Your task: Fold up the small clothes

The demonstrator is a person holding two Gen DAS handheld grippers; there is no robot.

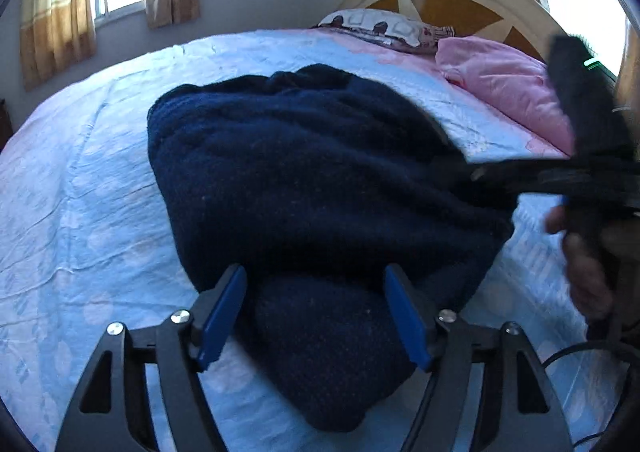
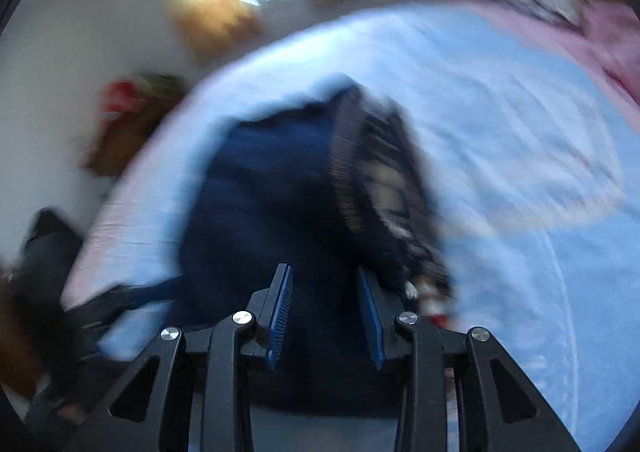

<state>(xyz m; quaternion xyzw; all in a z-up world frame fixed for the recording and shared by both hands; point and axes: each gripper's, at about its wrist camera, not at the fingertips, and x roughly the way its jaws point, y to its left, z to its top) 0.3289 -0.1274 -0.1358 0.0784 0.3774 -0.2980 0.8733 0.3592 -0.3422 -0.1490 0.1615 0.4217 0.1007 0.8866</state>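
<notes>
Left gripper [image 1: 316, 316]: fingers spread apart, straddling the near fold of the navy sweater [image 1: 304, 179] without gripping it. Right gripper [image 2: 325, 316]: fingers parted over the garment, view blurred. Sweater lies bunched on the bed [image 1: 92, 187]; pink pillow [image 1: 508, 91] beyond, far right.

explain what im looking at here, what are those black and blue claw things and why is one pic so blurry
Those claws are handheld grippers: a person holds one in each hand, and each carries a wide-angle camera looking out along its two blue fingers.

The sharp picture comes from the left gripper. Its jaws stand open around a fold of a dark navy knitted garment lying bunched on a bed with a pale blue sheet. A pink pillow sits by the headboard, and the other gripper shows at the right edge.

The blurry picture is from the right gripper, smeared by motion. It hangs over the same garment, jaws apart; whether it grips cloth is unclear.
</notes>
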